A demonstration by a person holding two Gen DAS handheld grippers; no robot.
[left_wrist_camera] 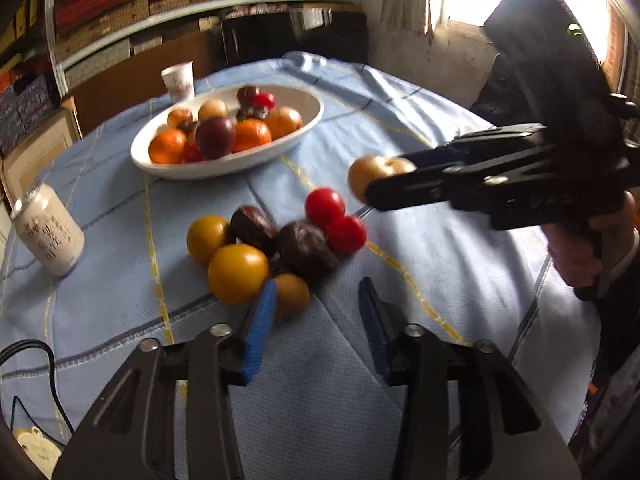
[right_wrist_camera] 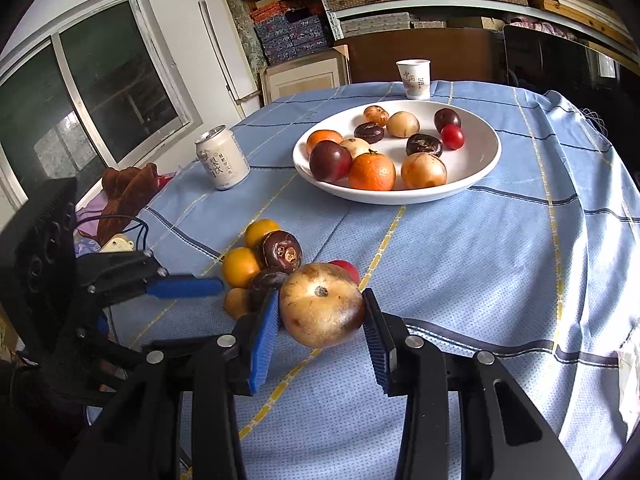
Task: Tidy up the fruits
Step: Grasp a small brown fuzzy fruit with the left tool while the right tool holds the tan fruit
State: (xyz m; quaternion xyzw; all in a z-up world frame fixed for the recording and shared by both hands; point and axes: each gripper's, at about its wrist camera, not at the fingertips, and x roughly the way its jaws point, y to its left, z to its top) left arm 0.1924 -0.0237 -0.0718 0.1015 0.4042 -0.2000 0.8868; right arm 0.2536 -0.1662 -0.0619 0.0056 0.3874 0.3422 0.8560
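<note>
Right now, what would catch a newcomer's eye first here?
The right tool grips a tan fruit above the blue tablecloth, just in front of a loose pile of fruit. Beyond it sits a white bowl heaped with fruit. The left tool is open and empty by the pile.

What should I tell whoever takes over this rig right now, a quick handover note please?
Right gripper: shut on a tan round fruit, lifted above the tablecloth.
Left gripper: open, holding nothing, hovering just short of the loose pile.
White bowl: already holds a good many fruits, oranges, dark and tan ones, a red one.
Loose pile on the cloth: two yellow, two dark, two red, one small tan fruit.
Can and paper cup stand apart from the bowl.
Left: drop the held fruit in the bowl, then clear the pile.
</note>
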